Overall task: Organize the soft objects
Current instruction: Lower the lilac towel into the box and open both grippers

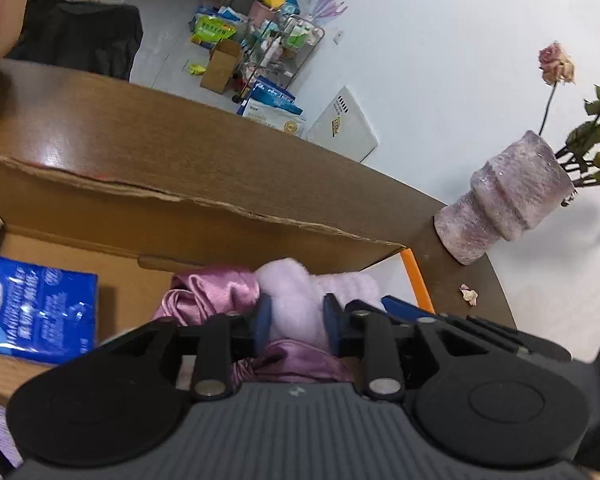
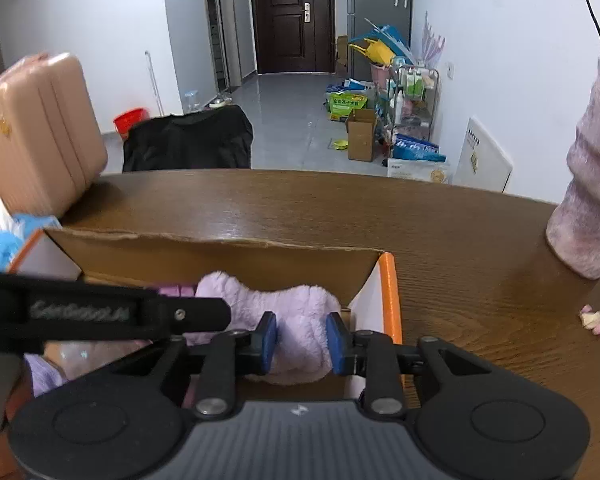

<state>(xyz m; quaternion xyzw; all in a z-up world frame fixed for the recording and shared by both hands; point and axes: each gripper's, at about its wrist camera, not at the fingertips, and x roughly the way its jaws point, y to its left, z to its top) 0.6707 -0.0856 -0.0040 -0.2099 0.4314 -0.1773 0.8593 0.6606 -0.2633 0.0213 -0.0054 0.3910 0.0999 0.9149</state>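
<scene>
On a brown wooden table (image 2: 340, 208), a cardboard box (image 1: 148, 216) held a fluffy lilac cloth (image 2: 284, 320) beside pink satin (image 1: 204, 292). Both the left gripper (image 1: 294, 322) and right gripper (image 2: 302, 342) pinched the cloth; opposed pulls risked stretching it or snagging the satin.

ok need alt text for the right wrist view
The right gripper is closed on a fluffy lilac towel inside a cardboard box on a wooden table. A mottled purple vase stands at right.
</scene>
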